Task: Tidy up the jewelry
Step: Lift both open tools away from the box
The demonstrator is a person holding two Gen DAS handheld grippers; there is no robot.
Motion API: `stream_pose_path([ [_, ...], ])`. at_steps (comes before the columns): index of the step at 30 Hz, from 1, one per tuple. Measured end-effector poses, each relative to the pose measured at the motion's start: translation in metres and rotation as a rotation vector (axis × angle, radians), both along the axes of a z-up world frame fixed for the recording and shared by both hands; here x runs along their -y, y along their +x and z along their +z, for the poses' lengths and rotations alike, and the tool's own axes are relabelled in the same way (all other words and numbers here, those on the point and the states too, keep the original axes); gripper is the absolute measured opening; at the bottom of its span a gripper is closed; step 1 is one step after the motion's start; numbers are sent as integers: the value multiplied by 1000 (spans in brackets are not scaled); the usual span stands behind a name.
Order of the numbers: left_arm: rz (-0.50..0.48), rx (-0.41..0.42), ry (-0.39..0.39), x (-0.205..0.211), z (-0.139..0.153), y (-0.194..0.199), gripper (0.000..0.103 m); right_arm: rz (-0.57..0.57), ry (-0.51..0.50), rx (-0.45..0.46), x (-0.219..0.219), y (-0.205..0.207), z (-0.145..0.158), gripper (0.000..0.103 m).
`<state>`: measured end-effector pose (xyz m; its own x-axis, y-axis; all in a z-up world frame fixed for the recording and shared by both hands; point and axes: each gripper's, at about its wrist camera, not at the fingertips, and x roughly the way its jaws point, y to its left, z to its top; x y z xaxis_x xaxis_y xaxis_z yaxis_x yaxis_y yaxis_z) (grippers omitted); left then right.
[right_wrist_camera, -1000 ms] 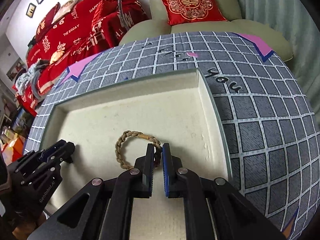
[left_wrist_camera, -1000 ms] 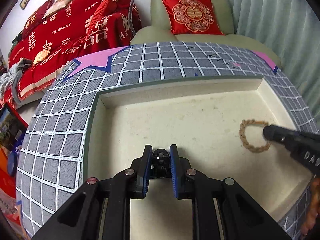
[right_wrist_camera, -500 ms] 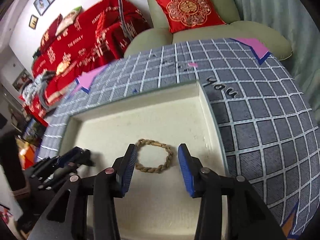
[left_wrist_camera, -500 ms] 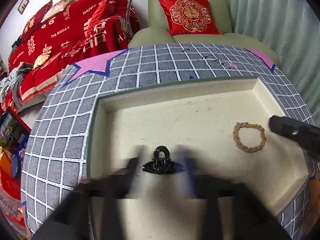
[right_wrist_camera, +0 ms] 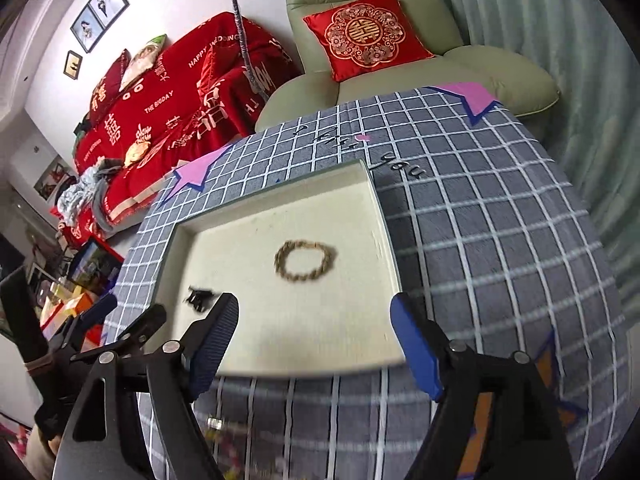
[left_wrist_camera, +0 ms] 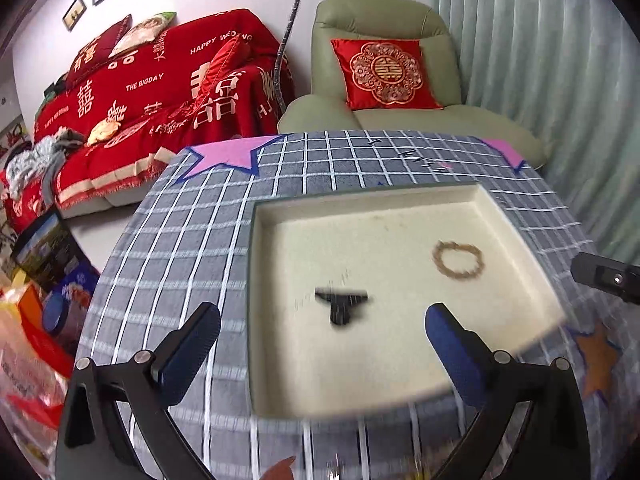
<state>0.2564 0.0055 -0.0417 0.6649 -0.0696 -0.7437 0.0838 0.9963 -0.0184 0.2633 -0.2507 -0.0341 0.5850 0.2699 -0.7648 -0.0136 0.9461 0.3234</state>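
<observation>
My left claw (left_wrist_camera: 322, 320) jaws are opening, wide apart, nothing between the pads; black hair clip (left_wrist_camera: 341, 304) lies free on the tray floor just beyond them. My right claw (right_wrist_camera: 314, 334) jaws are also opening, empty; braided bracelet (right_wrist_camera: 305, 261) lies flat in the same cream tray (right_wrist_camera: 372, 200), apart from the clip. Tray sits on the table (right_wrist_camera: 500, 240) with the grey checked cloth. Green armchair (left_wrist_camera: 384, 20) with red cushion behind
</observation>
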Motion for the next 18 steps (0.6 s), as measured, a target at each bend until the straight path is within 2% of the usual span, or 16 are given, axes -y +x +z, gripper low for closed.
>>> stream_pose_path([
  [4,20,8,-41,-16,13,-46,103,3,39,13,4,-36,13,88],
  [5,23,12,-51,-20,16,-57,103,3,46,19,5,-46,16,100],
  [6,28,15,-59,-24,18,-67,103,4,51,27,5,-54,19,103],
  [8,44,14,-55,-30,20,-88,103,12,63,44,4,-74,24,103],
  [14,56,13,-15,-34,14,-138,103,41,67,19,0,-120,26,103],
  [18,67,-18,-34,-36,2,-164,103,36,46,-1,1,-145,24,103],
])
